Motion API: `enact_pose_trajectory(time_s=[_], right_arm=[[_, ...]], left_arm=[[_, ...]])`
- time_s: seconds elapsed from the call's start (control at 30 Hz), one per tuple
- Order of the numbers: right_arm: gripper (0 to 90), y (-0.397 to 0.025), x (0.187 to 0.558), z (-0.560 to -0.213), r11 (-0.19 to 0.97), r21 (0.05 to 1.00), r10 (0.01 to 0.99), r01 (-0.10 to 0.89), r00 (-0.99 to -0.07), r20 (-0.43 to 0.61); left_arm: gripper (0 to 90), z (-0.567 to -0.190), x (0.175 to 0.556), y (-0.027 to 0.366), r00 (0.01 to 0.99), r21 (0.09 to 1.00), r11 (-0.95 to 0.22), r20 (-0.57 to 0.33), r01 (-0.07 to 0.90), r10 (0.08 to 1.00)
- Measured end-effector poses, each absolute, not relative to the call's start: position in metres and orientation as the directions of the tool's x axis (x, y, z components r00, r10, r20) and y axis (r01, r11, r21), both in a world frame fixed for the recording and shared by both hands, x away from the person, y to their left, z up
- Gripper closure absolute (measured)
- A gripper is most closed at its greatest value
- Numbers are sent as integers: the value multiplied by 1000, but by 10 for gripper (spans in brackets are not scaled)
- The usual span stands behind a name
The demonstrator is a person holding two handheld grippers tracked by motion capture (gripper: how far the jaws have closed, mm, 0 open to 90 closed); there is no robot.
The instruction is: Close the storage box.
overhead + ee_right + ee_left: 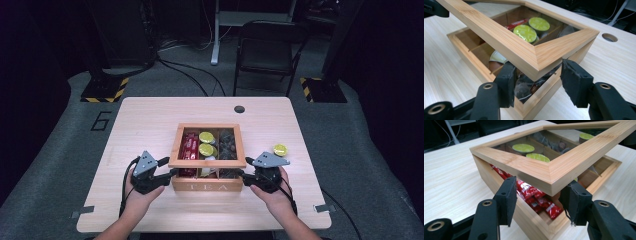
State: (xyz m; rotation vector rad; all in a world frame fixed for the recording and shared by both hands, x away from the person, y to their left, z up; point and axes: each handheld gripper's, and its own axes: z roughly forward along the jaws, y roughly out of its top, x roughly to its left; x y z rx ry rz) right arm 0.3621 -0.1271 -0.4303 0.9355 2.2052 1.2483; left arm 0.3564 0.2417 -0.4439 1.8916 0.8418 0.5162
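The left gripper [167, 167] sits at the front left corner of the wooden tea box [207, 186], its jaws spread wide on either side of the raised lid [207, 163] corner; in the left gripper view the lid corner hangs between the two black pads [507, 195] without a firm clamp, so contact with the wood cannot be confirmed. The right gripper [243, 167] stands in the mirrored position at the front right corner of the box, jaws likewise wide apart around the opposite lid corner, with nothing clamped. The lid, a wooden frame with a clear pane, is tilted up at its front edge above the box body. The box stands near the middle of the desk [150, 125], towards the front edge. Inside, red packets [534, 195] fill the left compartment, green-topped capsules [206, 143] the middle one, and dark sachets [228, 145] the right one. One further green-topped capsule [280, 149] lies on the desk just right of the box.
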Motion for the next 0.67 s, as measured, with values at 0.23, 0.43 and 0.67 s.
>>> enact_pose_trajectory(time_s=[0.23, 0.43, 0.67], right_arm=[[438, -126, 357, -443, 391, 845, 728, 364, -684, -42], [409, -126, 356, -451, 400, 827, 718, 395, -696, -14], [283, -124, 354, -452, 424, 812, 707, 402, -707, -19]], left_arm=[[450, -457, 353, 240, 680, 884, -303, -23, 356, 733], [413, -464, 350, 240, 691, 868, -327, -25, 374, 722], [237, -468, 349, 242, 686, 857, -328, -41, 398, 726]])
